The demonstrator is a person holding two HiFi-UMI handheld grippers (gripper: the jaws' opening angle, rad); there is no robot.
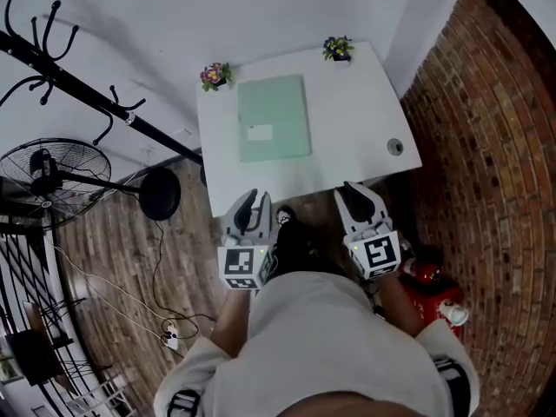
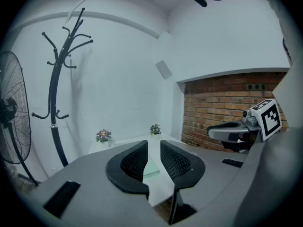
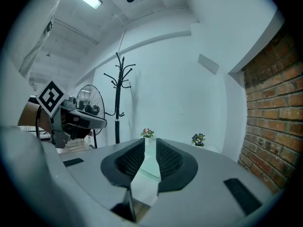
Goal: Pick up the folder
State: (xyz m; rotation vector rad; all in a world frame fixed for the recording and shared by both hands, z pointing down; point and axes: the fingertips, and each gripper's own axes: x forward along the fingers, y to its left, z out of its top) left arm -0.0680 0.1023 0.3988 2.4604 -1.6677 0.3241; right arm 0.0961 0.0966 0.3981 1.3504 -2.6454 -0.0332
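My left gripper (image 1: 252, 200) and right gripper (image 1: 354, 189) hang side by side just short of the near edge of the white table (image 1: 356, 120), both pointing towards it. In each gripper view the jaws stand a narrow gap apart, with nothing between the pads and nothing touched; I only see the tabletop through the gap.

The folder (image 1: 274, 115), pale green with a small white label (image 1: 259, 132), lies flat on the table, left of centre and well apart from both grippers. A small flower pot (image 1: 215, 76) stands at the far left corner, just beside the folder's far edge, and a second flower pot (image 1: 338, 49) stands at the far right corner. A round cable hole (image 1: 395, 146) sits near the table's right edge.

Around it, I see a white wall behind the table, a brick wall (image 1: 486, 146) on the right, a black coat rack (image 1: 87, 94) and a standing fan (image 1: 52, 176) on the left, and a wooden floor (image 1: 113, 259) with loose cables.
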